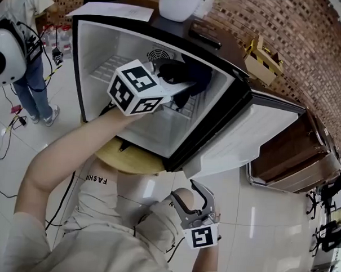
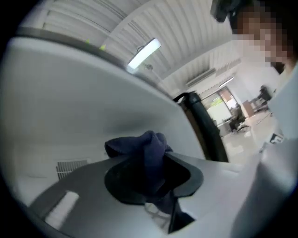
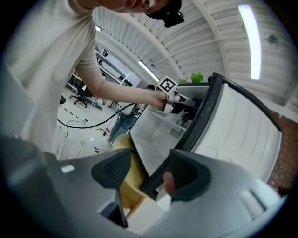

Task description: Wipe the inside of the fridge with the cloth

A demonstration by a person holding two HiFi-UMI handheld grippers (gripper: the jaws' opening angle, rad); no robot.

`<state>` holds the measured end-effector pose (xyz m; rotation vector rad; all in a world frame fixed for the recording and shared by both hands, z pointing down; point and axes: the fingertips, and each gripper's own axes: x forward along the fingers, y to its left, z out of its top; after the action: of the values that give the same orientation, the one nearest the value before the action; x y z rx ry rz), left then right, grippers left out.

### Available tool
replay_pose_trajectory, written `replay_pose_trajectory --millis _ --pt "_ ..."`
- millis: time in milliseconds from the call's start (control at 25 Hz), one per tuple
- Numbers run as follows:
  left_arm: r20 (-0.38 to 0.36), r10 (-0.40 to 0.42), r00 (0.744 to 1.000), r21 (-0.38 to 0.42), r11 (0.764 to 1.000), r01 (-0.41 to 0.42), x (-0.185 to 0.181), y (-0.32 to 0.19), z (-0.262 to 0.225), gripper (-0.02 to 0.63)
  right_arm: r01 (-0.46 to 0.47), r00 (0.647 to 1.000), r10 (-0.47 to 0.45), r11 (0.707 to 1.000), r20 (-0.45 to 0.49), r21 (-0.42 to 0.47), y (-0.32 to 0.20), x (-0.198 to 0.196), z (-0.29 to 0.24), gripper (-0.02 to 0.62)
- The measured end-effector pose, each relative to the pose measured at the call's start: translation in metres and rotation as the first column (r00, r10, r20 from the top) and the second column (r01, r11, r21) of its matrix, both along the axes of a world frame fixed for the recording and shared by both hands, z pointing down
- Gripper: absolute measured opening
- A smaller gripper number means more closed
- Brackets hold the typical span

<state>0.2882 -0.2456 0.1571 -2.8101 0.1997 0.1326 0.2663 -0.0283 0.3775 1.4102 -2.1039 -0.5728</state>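
Observation:
A small fridge stands open, its door swung out to the right. My left gripper reaches into the white interior above the wire shelf, shut on a dark navy cloth. In the left gripper view the cloth is bunched between the dark pads of the left gripper, close to the fridge's white inner wall. My right gripper hangs low outside the fridge, by my knee. It is open in the right gripper view, with nothing between its jaws.
The fridge rests on a round wooden table. A white plant pot and a paper sheet lie on top of it. Another person stands at the left, with cables on the tiled floor. A wooden cabinet stands at the right.

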Motion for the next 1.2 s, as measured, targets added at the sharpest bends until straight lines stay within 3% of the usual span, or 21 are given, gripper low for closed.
replay_pose_trajectory --millis 80,200,280,360,440,520,640,720,800,920,1040,1200 --pt "0.061 -0.126 0.990 -0.017 0.992 0.127 0.021 -0.035 0.004 0.101 -0.010 1.000 0.010 1.000 -0.009 -0.009 0.002 0.001 0.001 0.267" --pt "0.175 -0.217 0.960 -0.035 0.973 0.226 0.060 -0.066 0.020 0.100 -0.018 1.000 0.018 1.000 -0.007 0.000 0.008 -0.003 -0.001 0.264" --pt "0.250 -0.228 0.941 -0.011 0.971 0.238 0.080 -0.074 0.031 0.100 -0.038 0.999 0.038 0.999 -0.006 0.011 0.010 -0.005 0.000 0.264" --pt "0.292 -0.227 0.929 0.032 0.973 0.228 0.078 -0.067 0.038 0.073 -0.042 0.999 0.042 0.999 -0.018 0.003 0.015 -0.003 0.001 0.264" --pt "0.316 -0.177 0.932 0.067 0.984 0.164 0.058 -0.045 0.043 0.072 -0.046 0.999 0.046 0.999 -0.015 -0.018 0.023 0.004 0.003 0.262" --pt "0.335 -0.050 0.941 0.087 0.996 0.022 0.035 -0.007 0.045 0.086 -0.075 0.997 0.076 0.997 0.004 -0.032 0.024 0.009 0.007 0.261" --pt "0.320 0.148 0.936 0.119 0.974 -0.194 0.000 0.056 0.039 0.091 -0.089 0.996 0.090 0.995 0.017 -0.045 0.020 0.011 0.015 0.261" --pt "0.281 0.187 0.941 0.117 0.967 -0.227 -0.014 0.067 0.032 0.092 -0.073 0.997 0.075 0.996 0.028 -0.049 0.016 0.007 0.017 0.261" --pt "0.264 0.059 0.963 0.145 0.984 -0.100 -0.012 0.037 0.028 0.095 -0.053 0.998 0.055 0.998 0.038 -0.047 0.014 0.000 0.015 0.259" --pt "0.295 -0.162 0.942 0.180 0.977 0.112 0.017 -0.021 0.034 0.098 -0.036 0.999 0.037 0.999 0.039 -0.028 0.012 -0.008 0.009 0.258" --pt "0.382 -0.270 0.884 0.261 0.949 0.177 0.056 -0.050 0.051 0.100 -0.037 0.999 0.037 0.999 0.040 -0.010 0.012 -0.017 0.004 0.256" --pt "0.508 -0.397 0.764 0.380 0.900 0.214 0.079 -0.090 0.087 0.103 -0.012 0.999 0.012 1.000 0.043 -0.013 0.013 -0.032 0.006 0.253"
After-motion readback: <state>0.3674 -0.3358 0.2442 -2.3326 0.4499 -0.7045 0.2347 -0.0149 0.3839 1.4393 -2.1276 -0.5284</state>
